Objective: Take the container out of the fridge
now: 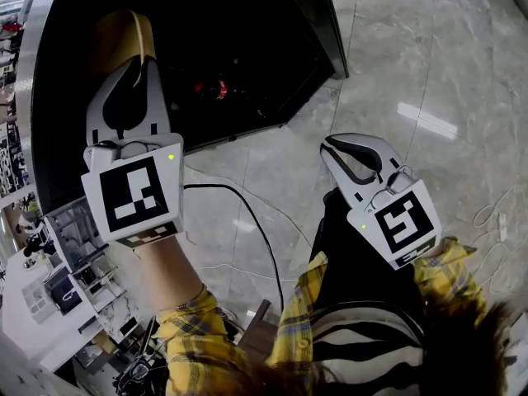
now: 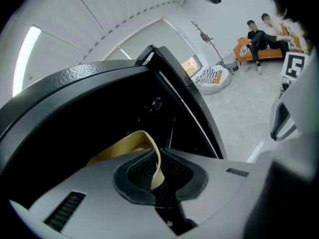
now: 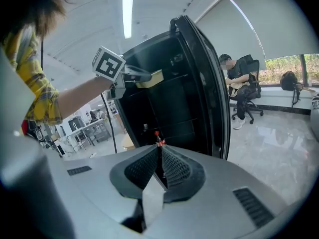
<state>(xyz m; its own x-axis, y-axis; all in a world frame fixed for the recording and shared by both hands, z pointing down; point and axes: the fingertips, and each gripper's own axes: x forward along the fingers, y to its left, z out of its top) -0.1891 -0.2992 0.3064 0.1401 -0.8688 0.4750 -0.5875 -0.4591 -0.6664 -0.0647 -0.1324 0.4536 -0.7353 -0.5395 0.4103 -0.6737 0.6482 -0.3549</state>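
A pale yellow container (image 1: 118,36) sits high inside the open black fridge (image 1: 256,48). My left gripper (image 1: 137,63) reaches into the fridge and is shut on the container's thin rim (image 2: 155,169), which shows pinched between the black pads. The right gripper view shows the same hold from the side, with the left gripper (image 3: 142,76) at the container (image 3: 153,77) on an upper shelf. My right gripper (image 1: 331,144) hangs lower, outside the fridge and over the floor, its pads (image 3: 174,167) shut with nothing between them.
A red-capped bottle (image 1: 219,89) stands lower in the fridge. The fridge door (image 3: 207,83) stands open at the right. A black cable (image 1: 252,217) runs over the marble floor. Desks with clutter (image 1: 49,279) are at the left. A person sits on a chair (image 3: 239,91) beyond the door.
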